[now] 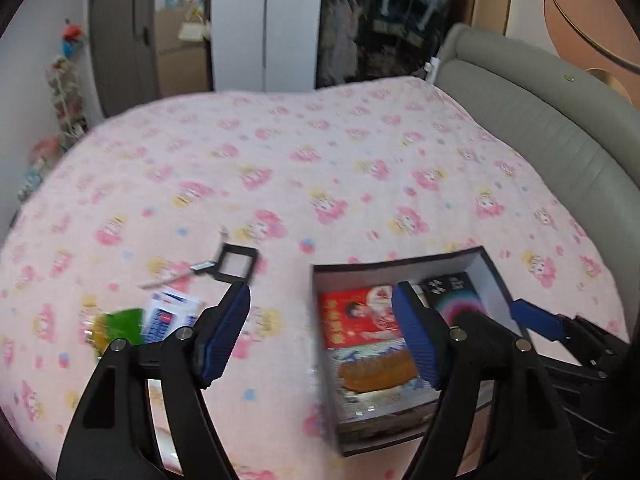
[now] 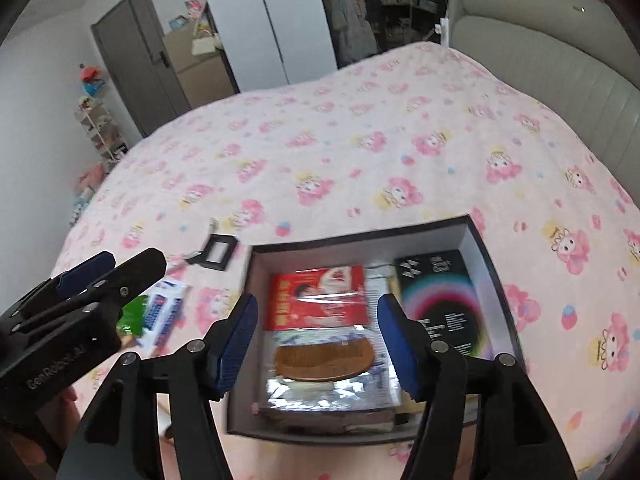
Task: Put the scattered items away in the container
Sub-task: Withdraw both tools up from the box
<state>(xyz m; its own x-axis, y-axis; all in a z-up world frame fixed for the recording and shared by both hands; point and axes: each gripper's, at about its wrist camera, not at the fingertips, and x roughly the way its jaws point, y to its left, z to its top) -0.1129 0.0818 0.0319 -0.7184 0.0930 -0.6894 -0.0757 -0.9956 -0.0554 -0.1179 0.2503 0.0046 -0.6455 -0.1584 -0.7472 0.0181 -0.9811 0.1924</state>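
We look along our two grippers over a wide bed [image 2: 360, 152] spread with a pink cartoon-print sheet. Near us, right of centre, sits the container [image 2: 486, 256], a dark open box with pale inner walls. It already holds a red packet [image 2: 318, 298] at the far left, a black carton with a rainbow swirl [image 2: 444, 300] on the right, and a wooden comb [image 2: 324, 362] lying on a shiny wrapper nearest us.

Left of the container, items lie loose on the sheet: a blue-and-white packet [image 1: 170, 314], a green packet [image 1: 120, 326] touching it on the left, and farther off a small black frame [image 1: 236, 262] with a thin silver piece beside it, too blurred to name.

The left gripper [image 1: 322, 334] hangs with released jaws, straddling the container's left wall and the bare sheet beside it. The right gripper [image 2: 318, 340] hovers over the container with jaws spread wide, holding nothing.

We judge that we are between items: some are stowed, some remain outside. The next move calls for swinging the left gripper leftward to the loose packets, lowering it, and closing on one thin, flat edge against soft bedding.
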